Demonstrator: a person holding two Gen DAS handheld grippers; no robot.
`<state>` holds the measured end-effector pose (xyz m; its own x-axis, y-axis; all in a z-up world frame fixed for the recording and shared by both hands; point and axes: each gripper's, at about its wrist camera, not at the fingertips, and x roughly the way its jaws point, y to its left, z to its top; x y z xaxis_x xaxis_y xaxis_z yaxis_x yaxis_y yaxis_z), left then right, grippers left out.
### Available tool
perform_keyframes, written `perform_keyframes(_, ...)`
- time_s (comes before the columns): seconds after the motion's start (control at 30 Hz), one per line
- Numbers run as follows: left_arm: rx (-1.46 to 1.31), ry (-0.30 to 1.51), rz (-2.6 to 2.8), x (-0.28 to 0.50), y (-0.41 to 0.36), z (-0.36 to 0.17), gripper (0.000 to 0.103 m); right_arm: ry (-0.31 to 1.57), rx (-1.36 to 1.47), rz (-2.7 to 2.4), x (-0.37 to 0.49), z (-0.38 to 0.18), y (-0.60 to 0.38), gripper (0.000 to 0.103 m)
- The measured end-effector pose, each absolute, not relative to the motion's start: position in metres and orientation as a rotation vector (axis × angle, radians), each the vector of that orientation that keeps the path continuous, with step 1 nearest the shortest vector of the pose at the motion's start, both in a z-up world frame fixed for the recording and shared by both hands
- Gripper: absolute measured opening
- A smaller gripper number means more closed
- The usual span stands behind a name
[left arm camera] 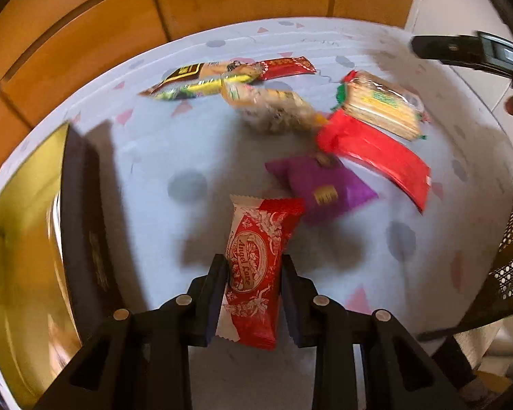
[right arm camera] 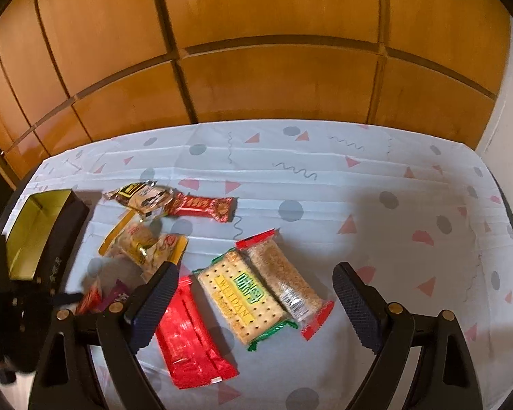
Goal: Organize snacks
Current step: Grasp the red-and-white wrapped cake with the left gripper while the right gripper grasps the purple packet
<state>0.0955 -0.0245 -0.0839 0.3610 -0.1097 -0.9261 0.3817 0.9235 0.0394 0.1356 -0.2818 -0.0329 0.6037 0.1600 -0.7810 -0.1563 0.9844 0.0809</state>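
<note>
While the red-and-white Angel Cake packet sits pinched between the narrowed jaws of the left hand-held gripper above the table, beside the gold-lined box to its left, the right hand-held gripper gapes wide and empty over the cracker pack.

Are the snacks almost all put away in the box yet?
Not yet. The box looks empty inside, so nothing seems done. The left gripper is shut on a red-and-white cake packet. The crackers, red packet and purple packet wait on the table; the right gripper is open.
</note>
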Motion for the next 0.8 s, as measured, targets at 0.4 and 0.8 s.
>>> perform_keyframes(0.4,0.120,1.062,-0.295,0.046,-0.021,-0.094,0.035,1.035,-0.039,0.349,0.130,-0.054,-0.251,0.060)
perform_keyframes(0.8,0.098,0.966,-0.311,0.034,-0.016,-0.096,0.035,1.181,0.033,0.557,0.111,-0.077,-0.185,0.077)
